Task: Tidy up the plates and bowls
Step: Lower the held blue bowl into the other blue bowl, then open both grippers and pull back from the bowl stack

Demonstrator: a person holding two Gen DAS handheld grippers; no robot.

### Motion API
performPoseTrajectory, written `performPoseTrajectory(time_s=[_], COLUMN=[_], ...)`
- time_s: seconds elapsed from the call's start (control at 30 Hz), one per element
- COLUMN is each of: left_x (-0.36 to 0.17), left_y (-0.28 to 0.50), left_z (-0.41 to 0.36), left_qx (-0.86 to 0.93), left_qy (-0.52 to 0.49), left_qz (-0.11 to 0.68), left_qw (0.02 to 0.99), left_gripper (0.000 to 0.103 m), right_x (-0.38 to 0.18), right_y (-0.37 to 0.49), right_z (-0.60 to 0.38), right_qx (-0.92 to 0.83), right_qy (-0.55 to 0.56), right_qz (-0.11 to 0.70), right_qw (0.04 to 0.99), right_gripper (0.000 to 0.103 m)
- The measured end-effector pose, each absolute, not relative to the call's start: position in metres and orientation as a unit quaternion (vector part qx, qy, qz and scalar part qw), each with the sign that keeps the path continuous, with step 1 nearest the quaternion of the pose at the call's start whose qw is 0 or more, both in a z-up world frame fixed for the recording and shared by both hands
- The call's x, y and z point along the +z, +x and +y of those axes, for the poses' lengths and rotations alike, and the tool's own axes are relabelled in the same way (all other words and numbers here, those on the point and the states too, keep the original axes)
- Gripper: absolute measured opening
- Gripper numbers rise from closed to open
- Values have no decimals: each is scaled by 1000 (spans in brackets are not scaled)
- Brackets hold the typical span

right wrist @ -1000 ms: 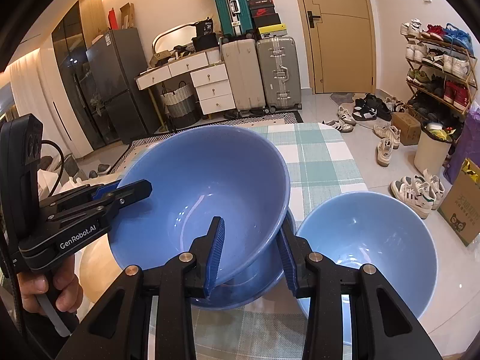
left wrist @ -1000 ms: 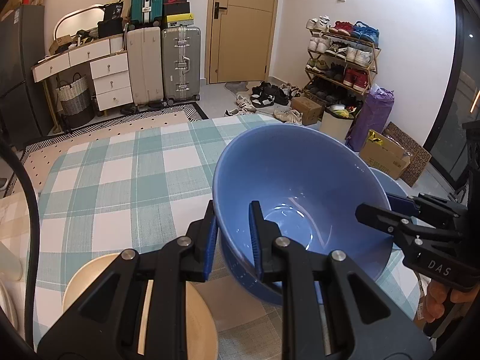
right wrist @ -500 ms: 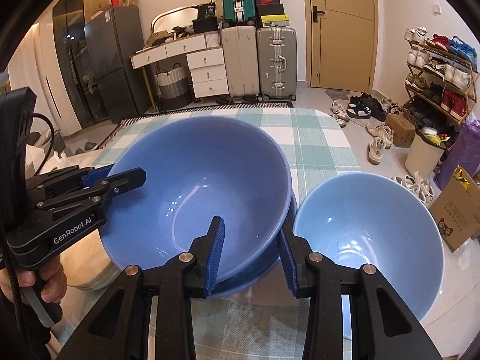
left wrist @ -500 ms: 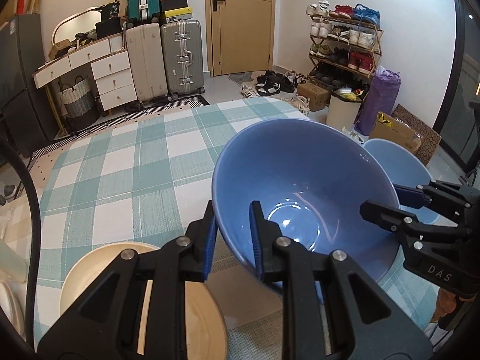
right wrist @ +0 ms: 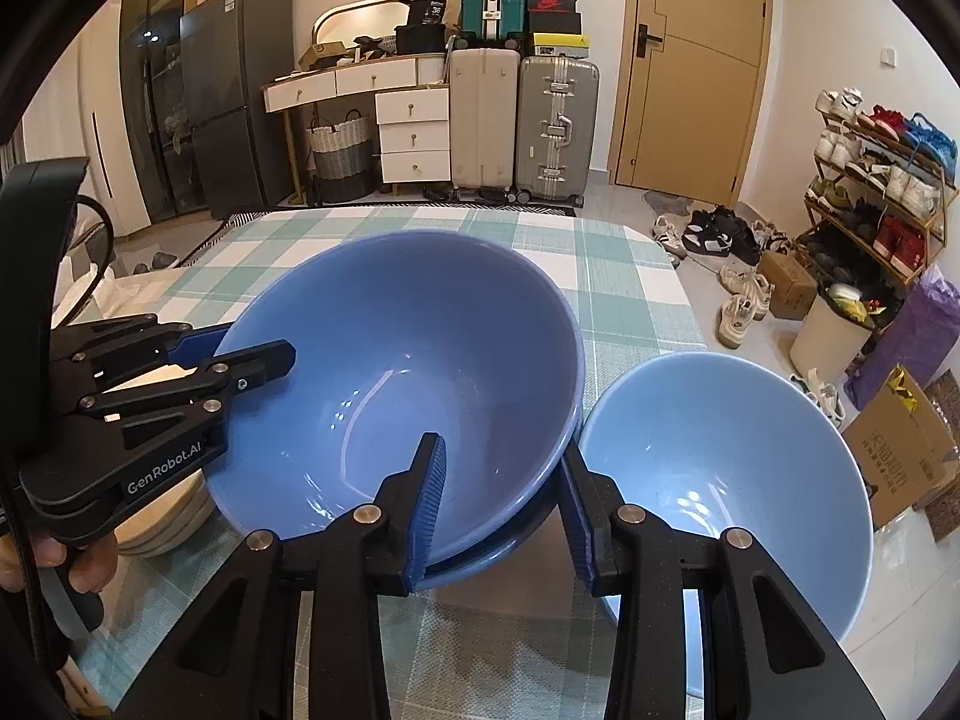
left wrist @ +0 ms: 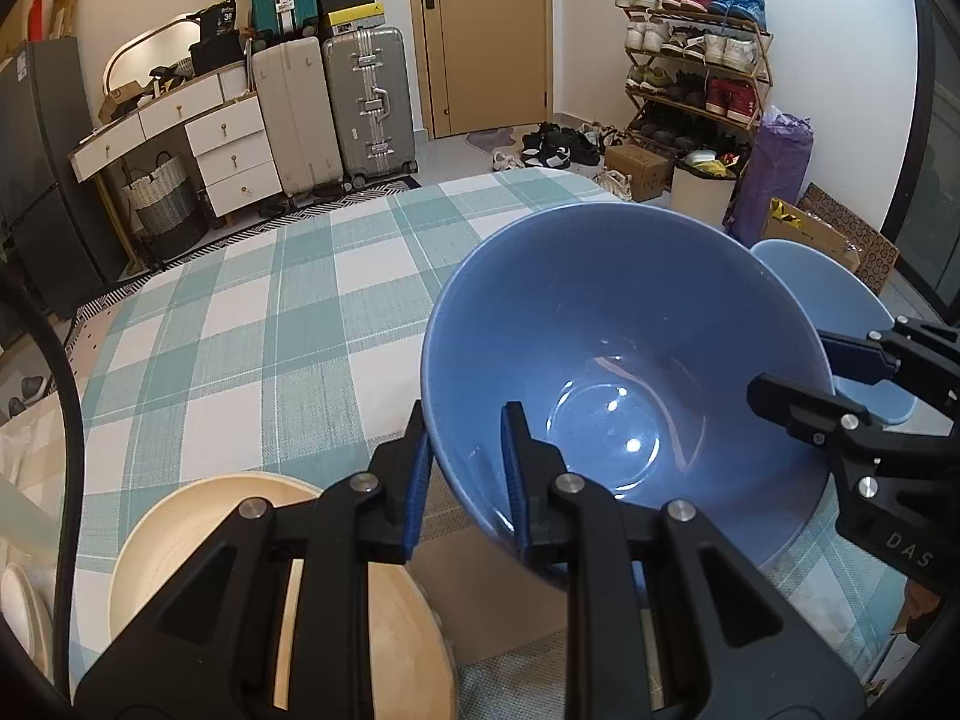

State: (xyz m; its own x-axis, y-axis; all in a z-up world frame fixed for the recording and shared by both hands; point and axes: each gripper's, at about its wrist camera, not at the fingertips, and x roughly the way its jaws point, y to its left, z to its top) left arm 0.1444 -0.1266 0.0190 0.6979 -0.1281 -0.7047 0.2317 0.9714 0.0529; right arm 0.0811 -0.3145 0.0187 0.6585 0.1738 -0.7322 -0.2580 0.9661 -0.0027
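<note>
scene: a worktop (left wrist: 252,324) under a green-and-white checked cloth, in a room with suitcases and a shoe rack behind.
left gripper (left wrist: 465,468): nearly closed, pinching the near rim of the dark blue bowl (left wrist: 624,372), one finger inside and one outside; a rim grip leaves the base free to drop into another bowl.
right gripper (right wrist: 501,498): pinches the opposite rim, apparently across two nested rims, likely to steady the stack.
dark blue bowl: sits in a second dark blue bowl (right wrist: 510,546) at mid-worktop.
light blue bowl (right wrist: 726,474): stands just right of the stack, apparently not yet nested.
cream plates (left wrist: 336,600): stacked to the left.
</note>
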Motion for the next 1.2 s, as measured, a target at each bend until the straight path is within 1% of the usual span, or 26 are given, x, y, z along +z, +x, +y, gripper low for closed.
performPoseTrajectory(time_s=[0.7, 0.83, 0.9, 0.97, 1.0, 1.03, 1.1, 1.13, 1.17, 1.2], left_x=[-7, -13, -16, -19, -20, -21, -24, -24, -25, -26], left_y=[177, 183, 188, 189, 193, 190, 195, 191, 192, 194], left_z=[-124, -122, -120, -120, -120, -120, -118, -116, -114, -111], left_qx=[-99, -101, -102, -105, -108, -110, -114, -115, -116, -116], left_qy=[75, 73, 73, 74, 74, 73, 63, 58, 50, 43], left_qz=[387, 392, 393, 395, 395, 396, 402, 404, 408, 411], left_qw=[914, 912, 911, 910, 909, 909, 906, 905, 904, 903], left_gripper=[21, 22, 23, 29, 30, 33, 42, 50, 57, 61], right_x=[20, 22, 22, 22, 22, 23, 23, 22, 22, 23], right_y=[85, 87, 88, 89, 89, 90, 90, 90, 90, 90], right_z=[-306, -307, -308, -309, -309, -308, -308, -308, -309, -310], right_qx=[119, 117, 117, 120, 122, 124, 123, 124, 125, 125], right_qy=[-67, -70, -69, -65, -64, -65, -69, -70, -69, -67], right_qz=[394, 395, 397, 398, 399, 399, 400, 401, 402, 402], right_qw=[909, 908, 908, 907, 907, 906, 905, 905, 905, 904], right_gripper=[37, 39, 42, 46, 49, 49, 50, 51, 54, 58])
